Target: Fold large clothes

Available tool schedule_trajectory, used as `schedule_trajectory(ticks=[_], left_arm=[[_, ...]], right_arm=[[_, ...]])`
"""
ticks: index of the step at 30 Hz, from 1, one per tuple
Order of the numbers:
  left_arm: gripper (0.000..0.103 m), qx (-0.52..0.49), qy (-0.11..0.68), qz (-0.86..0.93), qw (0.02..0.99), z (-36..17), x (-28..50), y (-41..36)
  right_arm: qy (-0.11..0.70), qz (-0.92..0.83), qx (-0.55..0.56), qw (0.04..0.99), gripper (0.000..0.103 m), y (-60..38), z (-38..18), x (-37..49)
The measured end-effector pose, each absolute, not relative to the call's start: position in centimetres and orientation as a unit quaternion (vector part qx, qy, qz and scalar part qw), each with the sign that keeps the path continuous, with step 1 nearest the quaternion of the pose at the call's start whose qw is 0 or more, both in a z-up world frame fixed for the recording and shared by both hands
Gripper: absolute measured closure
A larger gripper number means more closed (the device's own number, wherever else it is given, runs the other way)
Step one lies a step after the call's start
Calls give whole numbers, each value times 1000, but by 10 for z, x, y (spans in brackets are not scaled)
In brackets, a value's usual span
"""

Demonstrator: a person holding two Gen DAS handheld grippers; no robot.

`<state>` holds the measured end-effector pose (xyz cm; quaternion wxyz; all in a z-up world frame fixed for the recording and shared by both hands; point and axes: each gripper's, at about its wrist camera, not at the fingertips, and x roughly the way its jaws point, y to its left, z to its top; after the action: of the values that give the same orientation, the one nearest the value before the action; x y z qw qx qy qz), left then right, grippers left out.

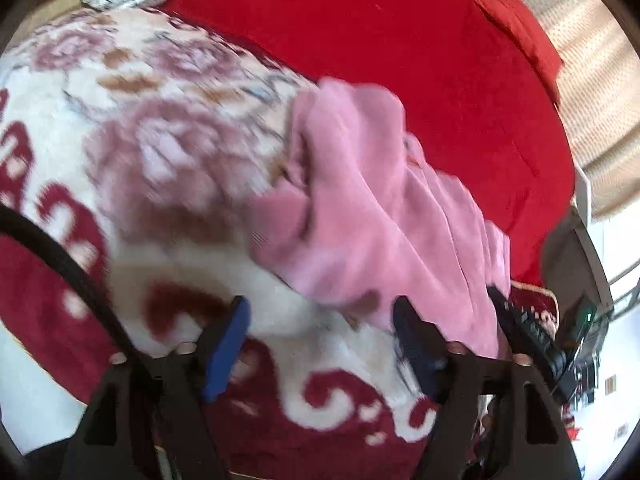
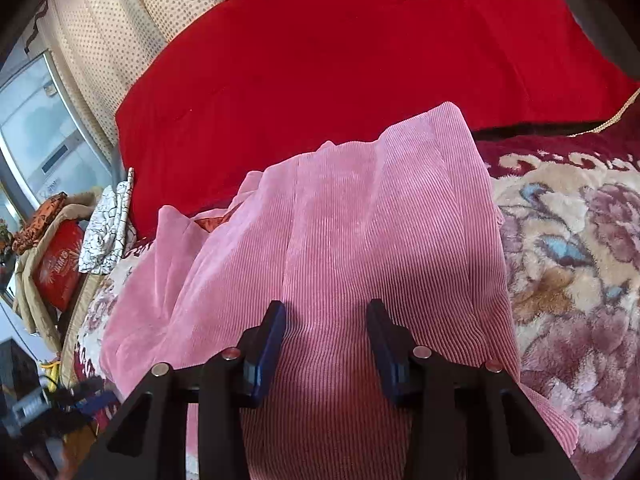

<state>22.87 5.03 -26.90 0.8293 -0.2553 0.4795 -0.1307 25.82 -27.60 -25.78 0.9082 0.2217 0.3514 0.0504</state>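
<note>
Fingers (image 2: 276,344) apart over pink garment (image 2: 360,240)

Bed surface: floral plush blanket (image 1: 132,152), cream ground with mauve roses and a dark red scroll border, under and ahead-left of the left tool; same blanket (image 2: 568,280) to the right of the right tool; red quilt (image 1: 360,40) spread beyond it, ahead of both tools (image 2: 340,60); pink corduroy garment (image 2: 360,248) lying rumpled on the blanket, directly under and ahead of the right tool's fingers, ahead-right of the left tool (image 1: 360,208); its far edge reaches the quilt.
</note>
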Motion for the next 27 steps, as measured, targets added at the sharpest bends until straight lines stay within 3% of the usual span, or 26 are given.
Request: schedule_trajectory(ticks=[12,15,17,19,20,21,23,24,25,27], left_arm=[[19,-359,410,-106,832,-284,275,37],[46,-348,401,-90,843,-282,285,32],[52,-331,390,-89,854,-278,290,24],[52,-311,382,-86,866,-274,293,16],[47,-302,380,-86,870,-272,290,13],[31,-297,385,-86,870,-274,292,10],[27,-292,391,-86,869,-281,296,6],[30,-286,390,-82,872,-282,298,4],[46,-282,391,-79,872,-285,302,7],[56,-292,397,-85,866,-288,310,10]], right_arm=[[348,60,224,908,57,-278,-261,253],[346,63,225,909,57,-281,-262,251],[345,66,228,908,57,-283,-262,249],[345,68,230,907,57,-285,-262,247],[345,70,232,907,57,-287,-262,247],[346,72,235,905,57,-286,-262,246],[341,80,260,900,59,-292,-261,243],[338,85,279,895,63,-298,-262,240],[337,87,292,891,66,-303,-263,238],[332,89,310,886,66,-313,-263,233]])
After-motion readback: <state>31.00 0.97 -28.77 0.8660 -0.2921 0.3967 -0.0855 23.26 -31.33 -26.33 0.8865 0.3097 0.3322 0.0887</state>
